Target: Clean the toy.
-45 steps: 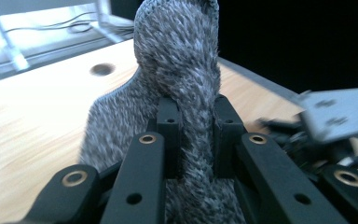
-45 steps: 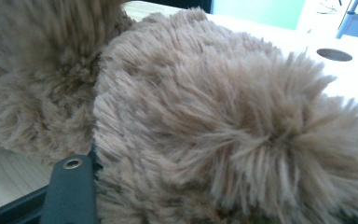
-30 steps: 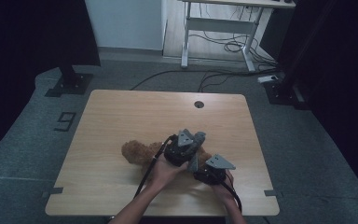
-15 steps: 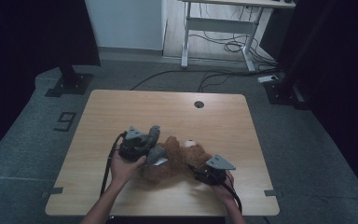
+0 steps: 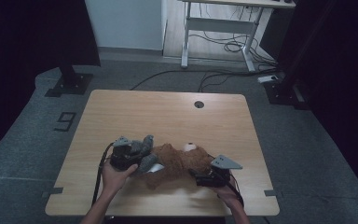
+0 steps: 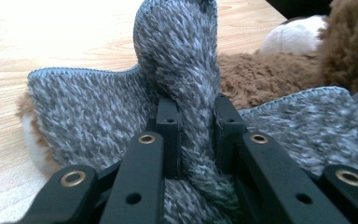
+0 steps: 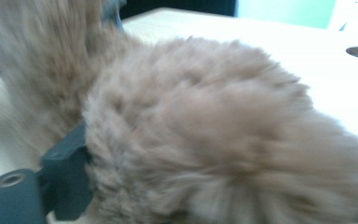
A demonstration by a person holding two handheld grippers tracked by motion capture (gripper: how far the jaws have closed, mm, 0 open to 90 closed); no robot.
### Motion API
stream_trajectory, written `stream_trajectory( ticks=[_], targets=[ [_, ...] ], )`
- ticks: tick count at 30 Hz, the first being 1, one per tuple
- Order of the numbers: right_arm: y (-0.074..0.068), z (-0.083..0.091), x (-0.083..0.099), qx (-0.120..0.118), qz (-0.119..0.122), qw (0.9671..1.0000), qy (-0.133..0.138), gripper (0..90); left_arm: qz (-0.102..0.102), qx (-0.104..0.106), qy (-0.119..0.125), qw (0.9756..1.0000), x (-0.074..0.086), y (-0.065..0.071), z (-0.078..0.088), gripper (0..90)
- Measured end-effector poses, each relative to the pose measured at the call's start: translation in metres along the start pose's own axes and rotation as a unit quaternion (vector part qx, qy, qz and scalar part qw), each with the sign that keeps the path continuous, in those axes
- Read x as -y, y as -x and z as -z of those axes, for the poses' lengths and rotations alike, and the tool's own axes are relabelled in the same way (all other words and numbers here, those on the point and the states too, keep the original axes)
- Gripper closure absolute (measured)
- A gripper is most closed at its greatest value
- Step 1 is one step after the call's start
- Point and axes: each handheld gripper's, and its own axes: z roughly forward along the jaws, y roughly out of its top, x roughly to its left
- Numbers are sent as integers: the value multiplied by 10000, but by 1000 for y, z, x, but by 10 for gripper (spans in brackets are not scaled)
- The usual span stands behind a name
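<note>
The brown plush bear point(image 5: 179, 161) lies low in the frame's centre on the tabletop point(image 5: 168, 116), its long axis running left to right, its pale muzzle facing up. At its left end the left gripper point(image 6: 193, 135) is clenched on a fold of the grey knitted garment point(image 6: 93, 116). At its right end the right gripper point(image 5: 200, 175) has just been opening, with brown fur between its jaws; whether they still press cannot be told.

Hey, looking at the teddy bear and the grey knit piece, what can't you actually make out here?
- Right gripper: right gripper view is blurred, brown fur of the teddy bear hides one jaw, so the grip is unclear.
- Grey knit garment: full shape cut off in the left gripper view.
- Bear's face: too small in the high view.
</note>
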Motion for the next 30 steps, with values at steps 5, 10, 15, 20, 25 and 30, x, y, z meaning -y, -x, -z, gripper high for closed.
stream_trajectory(
  ticks=[5, 10, 15, 20, 25, 30],
  targets=[
    [7, 7, -27, -176, -503, 9983, 233, 44, -21, -51, 25, 10000, 6, 1, 0, 765],
    [16, 0, -48, 18, -633, 9979, 121, 16, -115, -103, 88, 9998, 9, 4, 2, 766],
    [20, -17, -47, -75, -798, 9946, -653, 0, -49, 51, 107, 9999, 12, 3, 4, 765],
    [26, -20, -29, -88, -1024, 9877, -1177, 0, 89, 217, 99, 9997, 16, -1, 11, 759],
    [27, -15, -12, -266, -1151, 9823, -1456, 0, 341, 66, -33, 9994, 20, -19, 22, 759],
    [21, -14, -1, -443, -1160, 9795, -1587, 17, 357, 205, -458, 9981, 29, -19, 15, 763]
  ],
)
